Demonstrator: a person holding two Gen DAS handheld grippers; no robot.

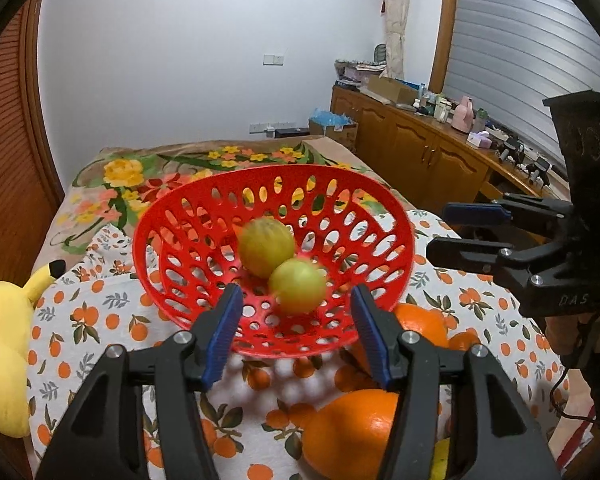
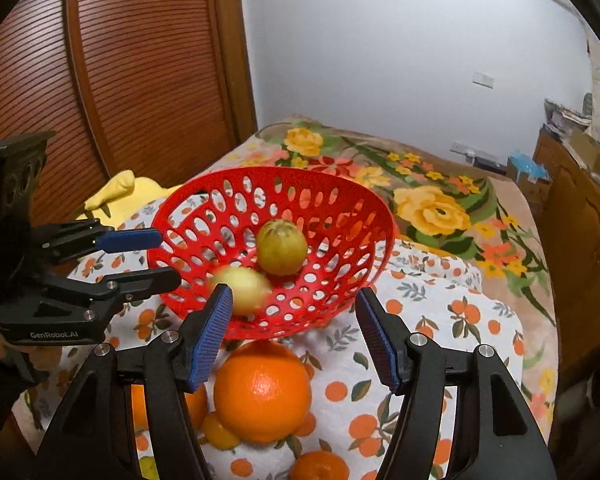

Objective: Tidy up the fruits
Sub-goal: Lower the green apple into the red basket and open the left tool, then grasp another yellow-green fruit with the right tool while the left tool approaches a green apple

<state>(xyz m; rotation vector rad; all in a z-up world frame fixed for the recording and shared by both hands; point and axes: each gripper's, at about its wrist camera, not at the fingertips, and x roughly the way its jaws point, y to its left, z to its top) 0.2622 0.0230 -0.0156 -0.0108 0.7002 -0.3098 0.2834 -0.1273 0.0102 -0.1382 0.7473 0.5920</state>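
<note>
A red perforated basket (image 1: pixel 300 348) (image 2: pixel 280 328) stands on an orange-print cloth (image 1: pixel 100 320). Two yellow-green fruits lie inside it: a ribbed one (image 1: pixel 266 250) (image 2: pixel 282 246) and a blurred one (image 1: pixel 297 286) (image 2: pixel 240 290) nearer the front wall. My left gripper (image 1: pixel 296 312) (image 2: pixel 168 258) stands open at the basket's near rim and touches neither fruit. To the basket's right, my right gripper (image 2: pixel 294 300) (image 1: pixel 452 232) is open and empty above a large orange (image 2: pixel 262 390) (image 1: pixel 348 432). Smaller oranges (image 2: pixel 320 466) (image 1: pixel 420 320) lie around it on the cloth.
A yellow plush toy (image 1: pixel 4 340) (image 2: pixel 120 196) lies left of the basket. A floral blanket (image 1: pixel 140 172) (image 2: pixel 432 208) covers the bed behind it. A wooden cabinet (image 1: pixel 420 148) with clutter on top lines the right wall. A slatted wooden door (image 2: pixel 140 60) stands at the left.
</note>
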